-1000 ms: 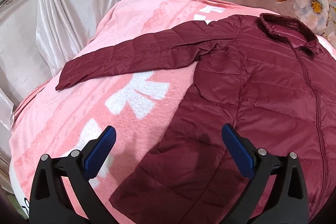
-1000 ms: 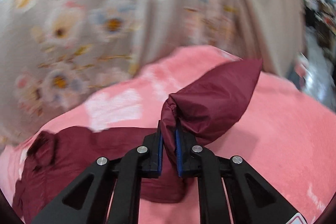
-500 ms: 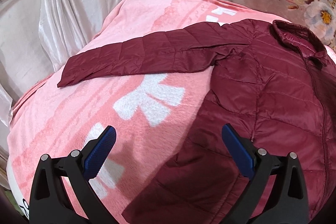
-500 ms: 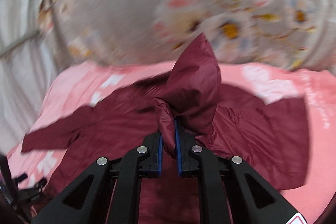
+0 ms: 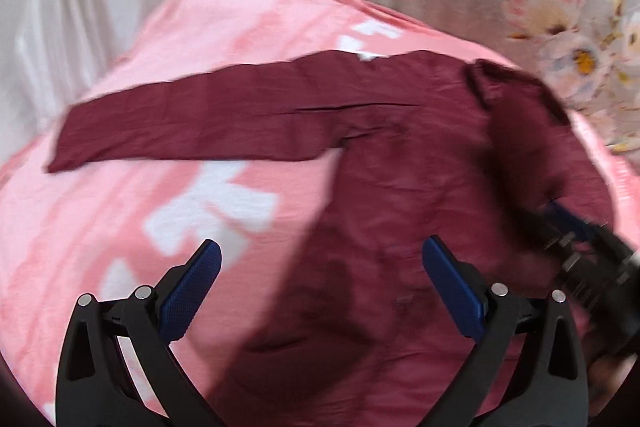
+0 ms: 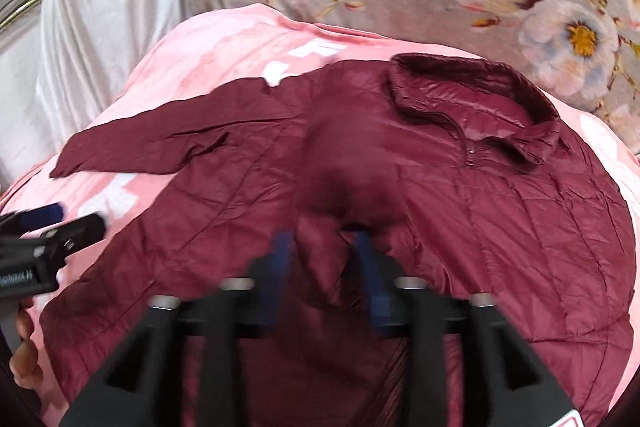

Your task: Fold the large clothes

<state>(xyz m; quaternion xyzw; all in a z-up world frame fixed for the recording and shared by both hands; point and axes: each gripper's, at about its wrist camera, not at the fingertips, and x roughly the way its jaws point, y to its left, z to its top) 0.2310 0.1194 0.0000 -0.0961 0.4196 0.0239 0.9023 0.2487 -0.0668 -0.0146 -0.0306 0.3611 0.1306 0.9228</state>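
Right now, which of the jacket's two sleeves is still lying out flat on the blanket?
The sleeve beside the left gripper, stretched out flat on the pink blanket. The other sleeve is folded across the jacket's chest, at the right gripper.

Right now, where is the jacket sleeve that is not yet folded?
In the left wrist view, the unfolded sleeve lies flat on the pink blanket, stretching left from the jacket, ahead of the open left gripper.

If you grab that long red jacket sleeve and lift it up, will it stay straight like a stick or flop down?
It will probably flop: the sleeve lies flat and creased on the pink blanket, like soft padding. The jacket looks thin and quilted, so likely light. Its shiny fabric may slip between the jaws.
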